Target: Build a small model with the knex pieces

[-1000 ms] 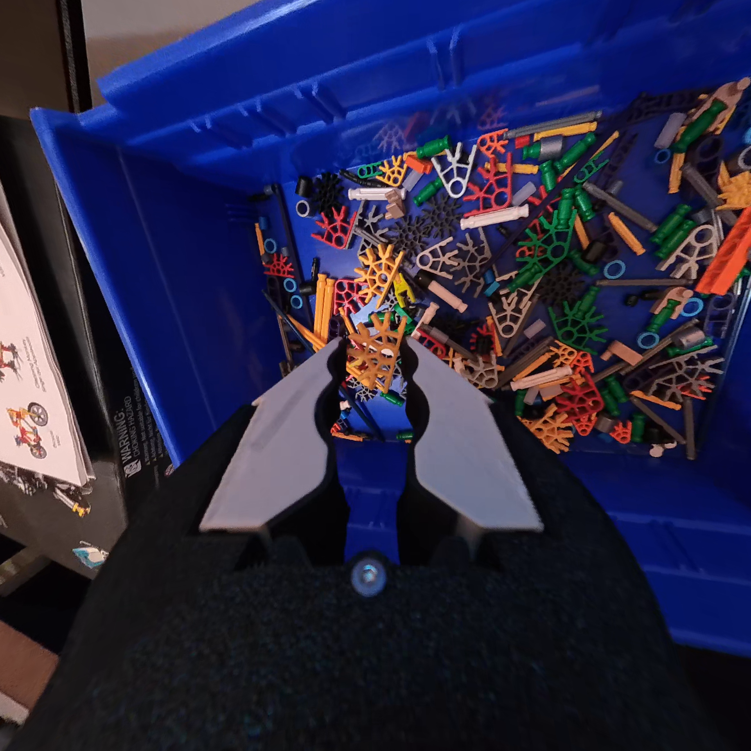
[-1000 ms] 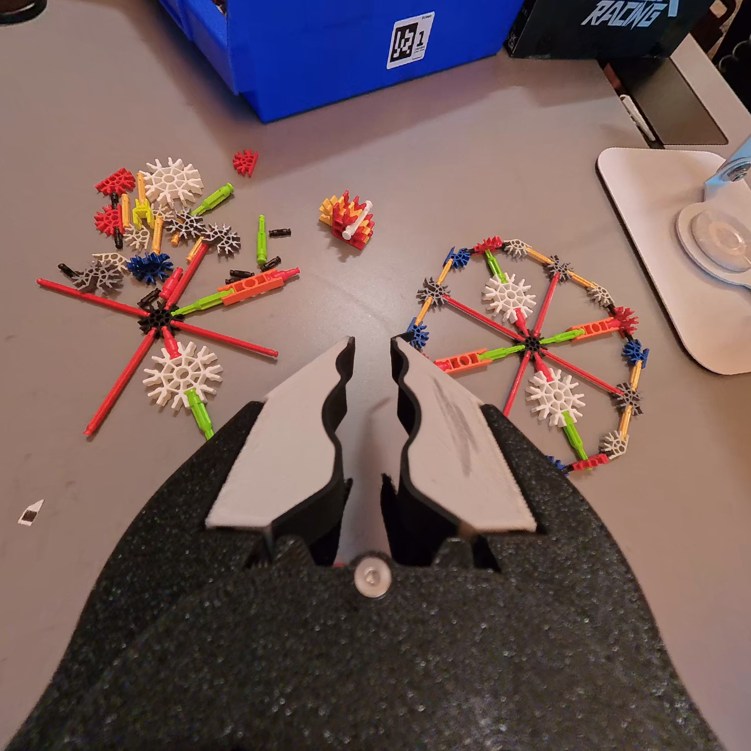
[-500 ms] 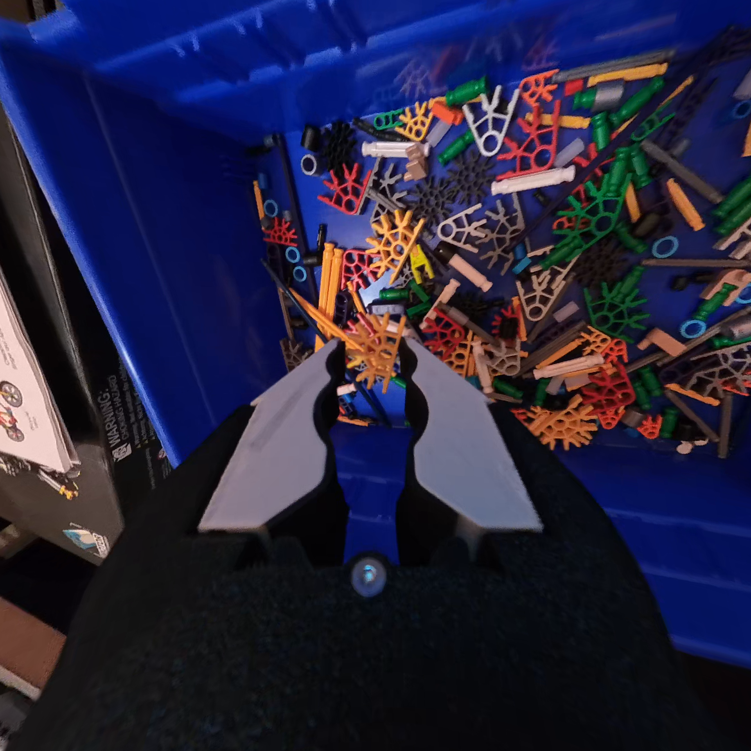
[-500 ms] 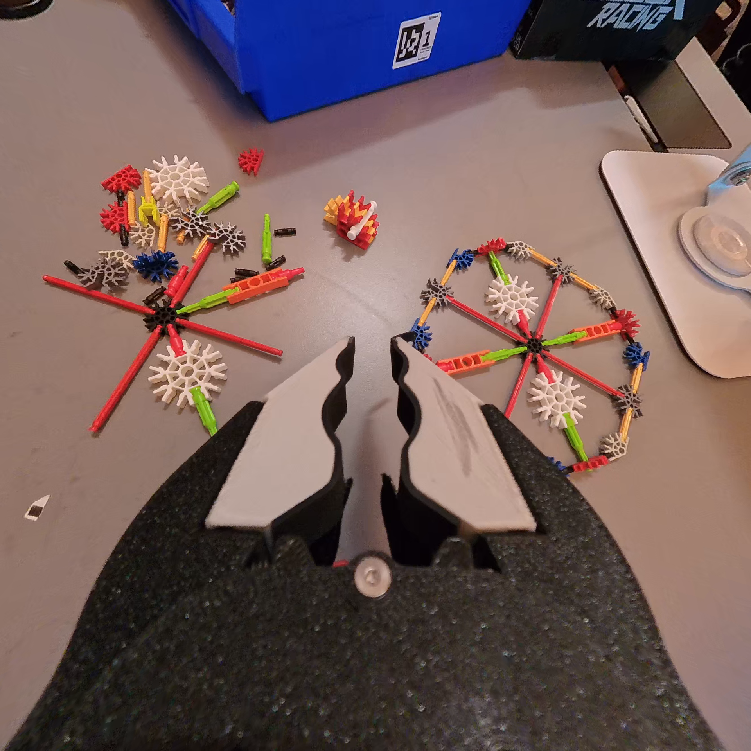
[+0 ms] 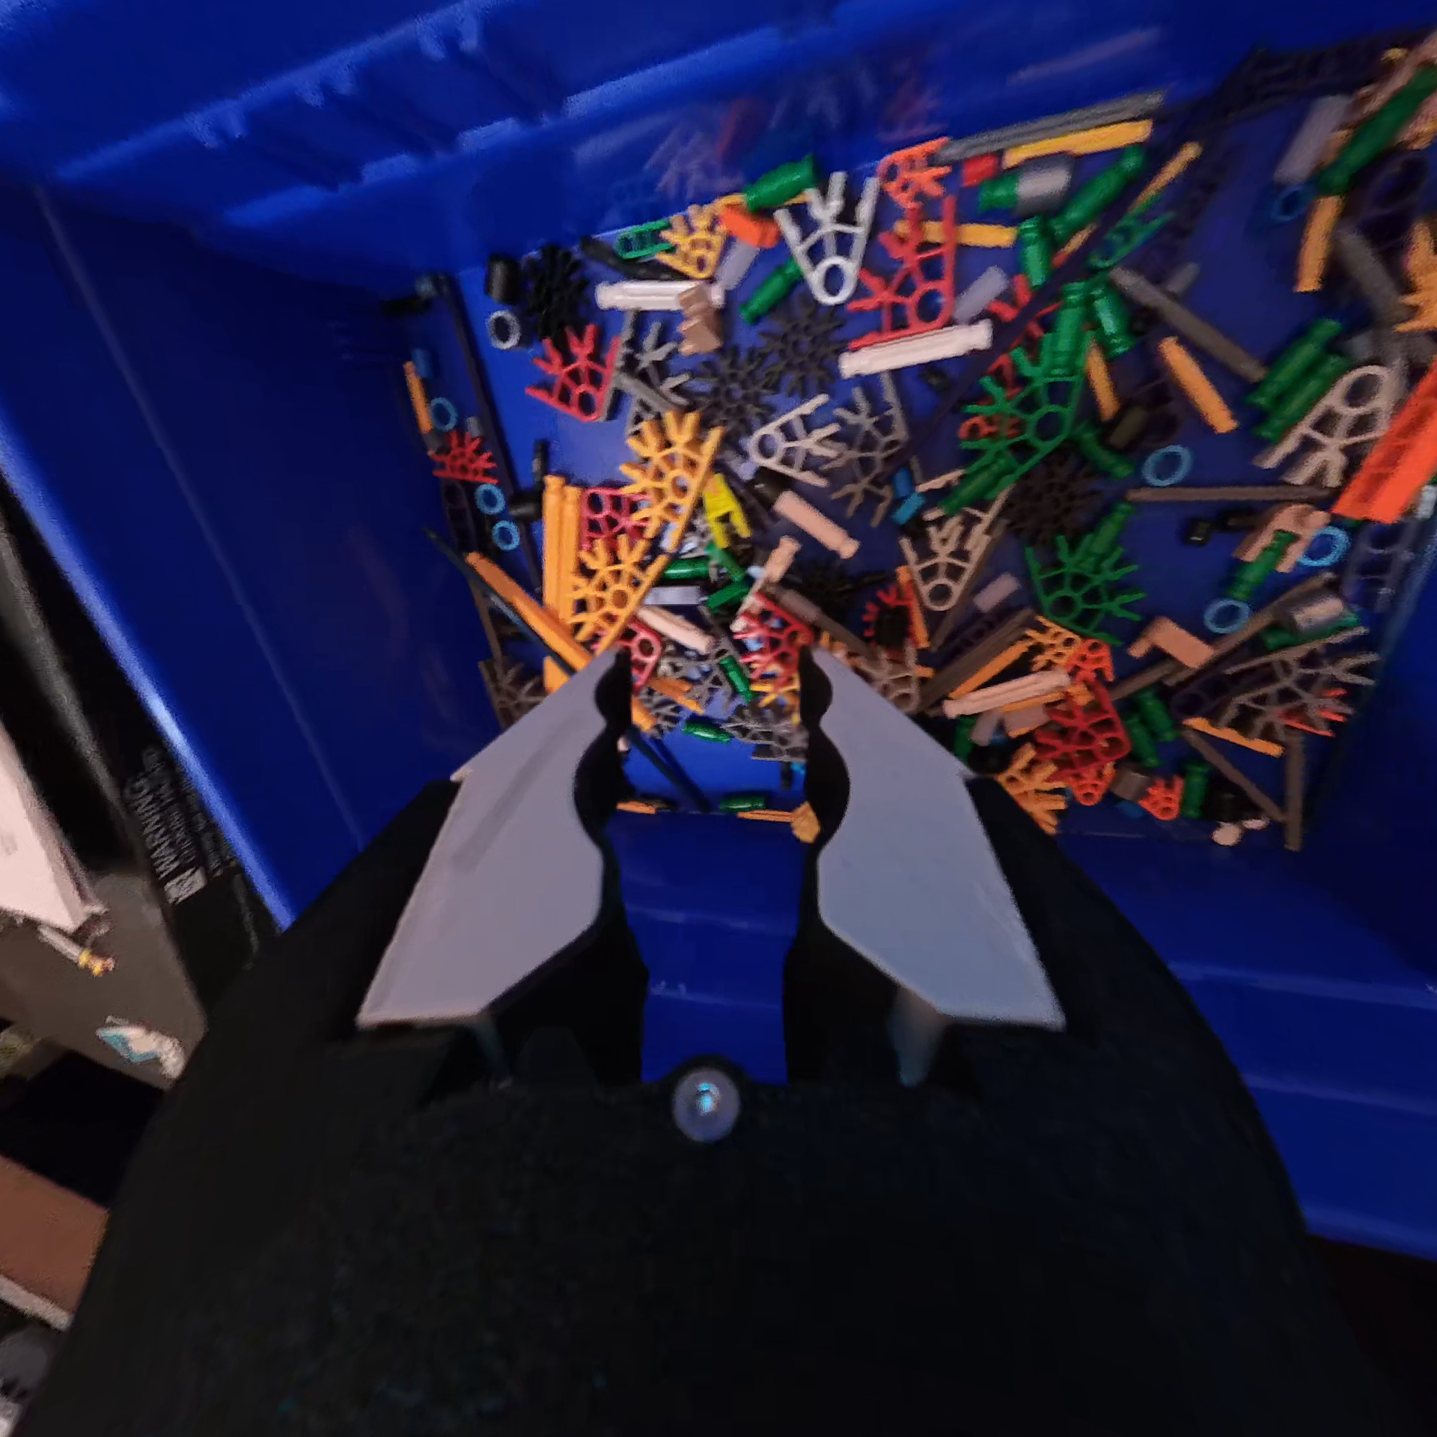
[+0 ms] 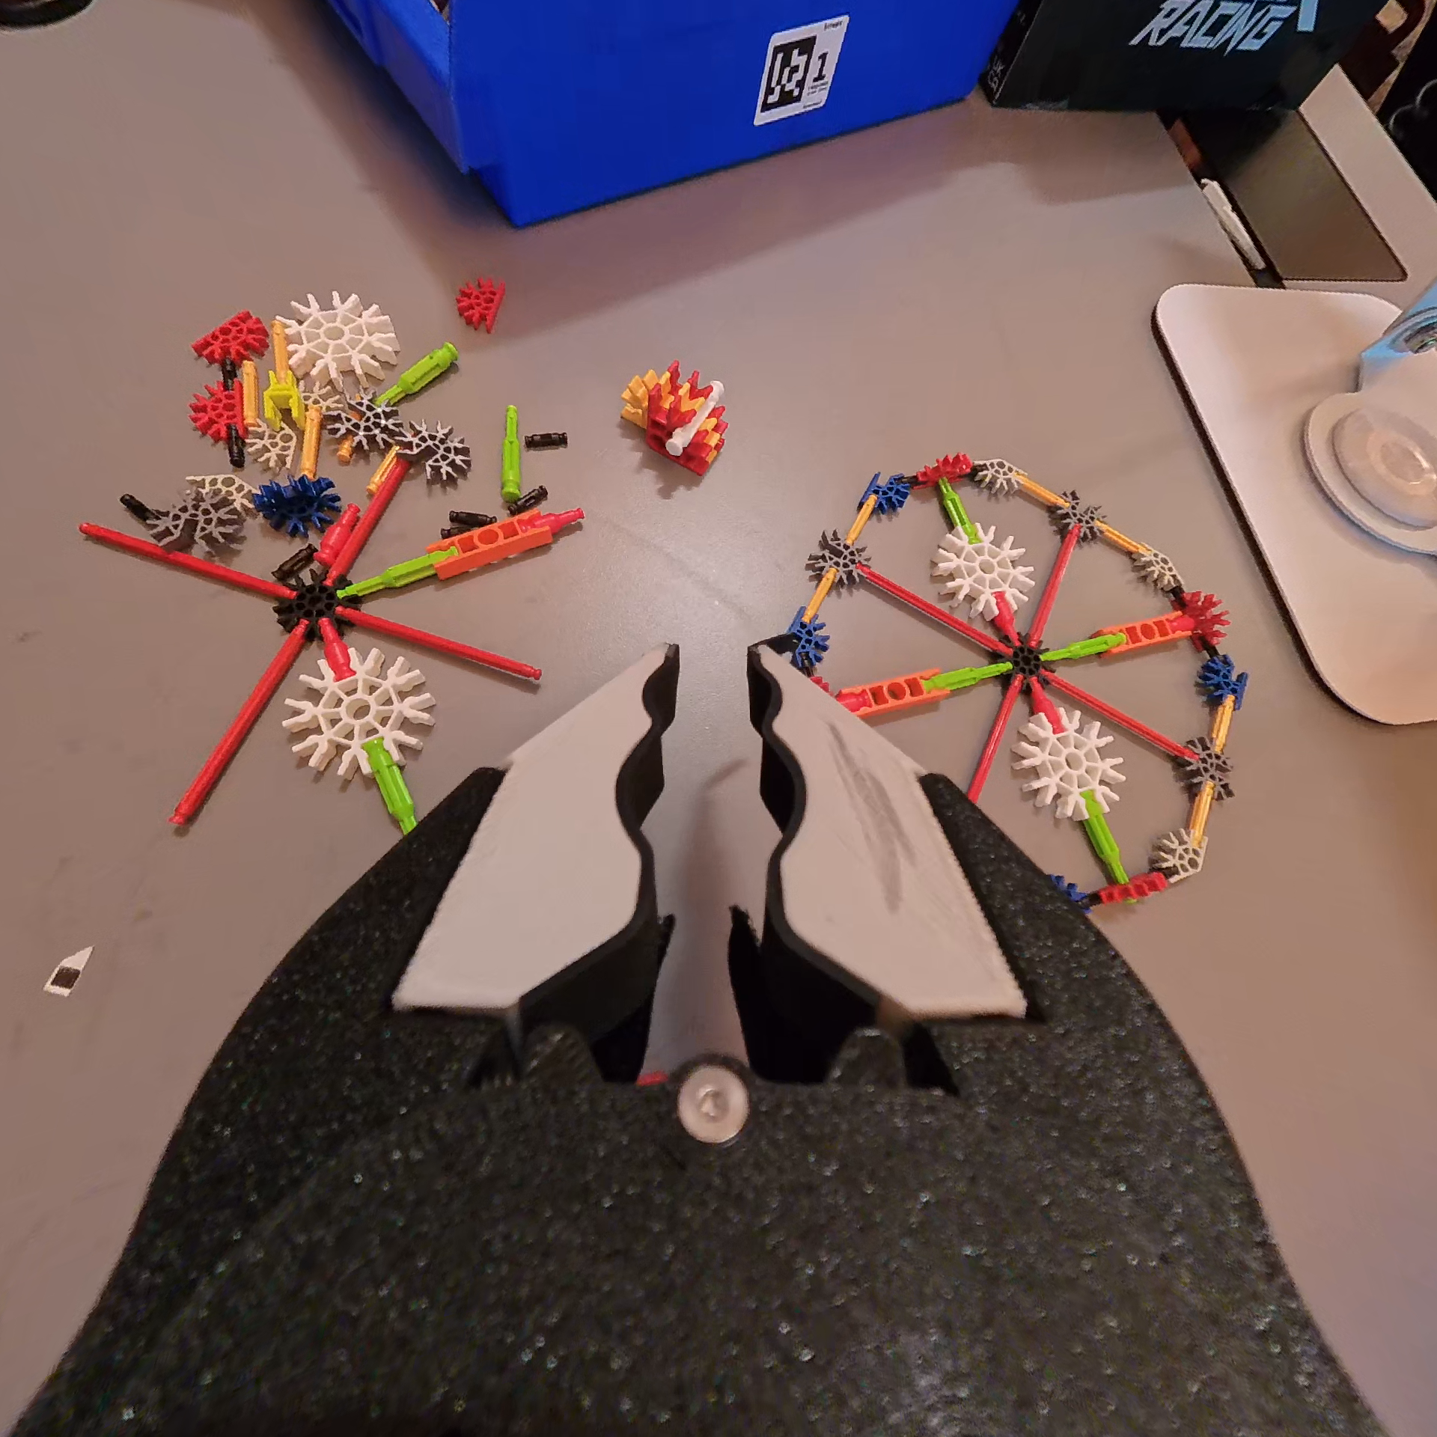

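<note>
1. Two grippers show. Your left gripper [image 5: 711,684] hangs inside the deep blue plastic bin [image 5: 233,466], jaws apart and holding nothing, the tips just over the heap of small plastic construction rods and connectors [image 5: 894,482].
2. The nearest pieces are the large orange-yellow fan-shaped lattice connector [image 5: 622,591], just off the left tip, and a small red lattice connector [image 5: 770,638] between the tips. The picture is blurred, so I cannot tell whether either tip touches a piece.
3. The pieces overlap, so if you close here, centre one piece between the jaws and take it by a flat edge; otherwise neighbours may come up with it.
4. Your right gripper [image 6: 711,661] hovers over the grey counter [image 6: 700,233], jaws apart and empty, between the finished rod-and-connector wheel [image 6: 1019,661] and the half-built red-spoked hub [image 6: 311,599] with loose parts near it.
5. The bin holds the unsorted stock; its floor is mostly covered, with a bare strip near you.
</note>
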A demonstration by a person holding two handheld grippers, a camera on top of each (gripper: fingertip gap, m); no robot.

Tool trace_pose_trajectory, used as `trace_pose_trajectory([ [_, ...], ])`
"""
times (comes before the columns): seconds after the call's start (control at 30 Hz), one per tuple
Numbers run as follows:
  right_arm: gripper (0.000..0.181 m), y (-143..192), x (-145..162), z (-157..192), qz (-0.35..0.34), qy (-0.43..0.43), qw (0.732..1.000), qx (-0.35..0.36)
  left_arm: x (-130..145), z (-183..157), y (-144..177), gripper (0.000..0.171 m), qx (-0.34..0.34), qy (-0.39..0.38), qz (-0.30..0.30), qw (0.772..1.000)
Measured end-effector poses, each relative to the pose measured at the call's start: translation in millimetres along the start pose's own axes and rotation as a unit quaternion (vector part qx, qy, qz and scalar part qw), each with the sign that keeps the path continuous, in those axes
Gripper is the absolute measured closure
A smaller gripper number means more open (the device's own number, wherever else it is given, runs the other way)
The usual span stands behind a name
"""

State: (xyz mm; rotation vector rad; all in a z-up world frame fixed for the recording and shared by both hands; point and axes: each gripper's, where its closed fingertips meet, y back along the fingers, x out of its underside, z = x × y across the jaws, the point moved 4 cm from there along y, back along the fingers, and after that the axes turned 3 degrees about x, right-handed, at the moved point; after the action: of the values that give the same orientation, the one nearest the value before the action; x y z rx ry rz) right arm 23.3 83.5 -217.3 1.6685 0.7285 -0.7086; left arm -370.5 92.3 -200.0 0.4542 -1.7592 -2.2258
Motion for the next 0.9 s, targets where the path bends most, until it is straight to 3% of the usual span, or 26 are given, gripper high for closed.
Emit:
trace_pose_trajectory([
  [0.1,0.164,0,0,0,0.000,0.001,1.000,0.000,-1,-18,-6,0.140,0.035,-0.016,0.016,0.999],
  [0.27,0.164,1,-1,1,-0.001,0.002,1.000,0.001,3,-37,-23,0.140,0.081,-0.026,0.049,0.995],
  [0.57,0.164,2,-1,0,-0.001,0.003,1.000,0.002,2,-39,-32,0.158,0.085,-0.043,0.073,0.993],
  [0.63,0.164,2,-2,0,-0.002,0.003,1.000,0.002,2,-35,-32,0.169,0.075,-0.047,0.071,0.993],
  [0.73,0.164,2,-1,0,-0.001,0.003,1.000,0.002,1,-27,-27,0.169,0.063,-0.041,0.060,0.995],
  [0.9,0.164,2,-1,0,-0.001,0.003,1.000,0.002,0,7,-17,0.168,-0.020,-0.007,0.041,0.999],
])
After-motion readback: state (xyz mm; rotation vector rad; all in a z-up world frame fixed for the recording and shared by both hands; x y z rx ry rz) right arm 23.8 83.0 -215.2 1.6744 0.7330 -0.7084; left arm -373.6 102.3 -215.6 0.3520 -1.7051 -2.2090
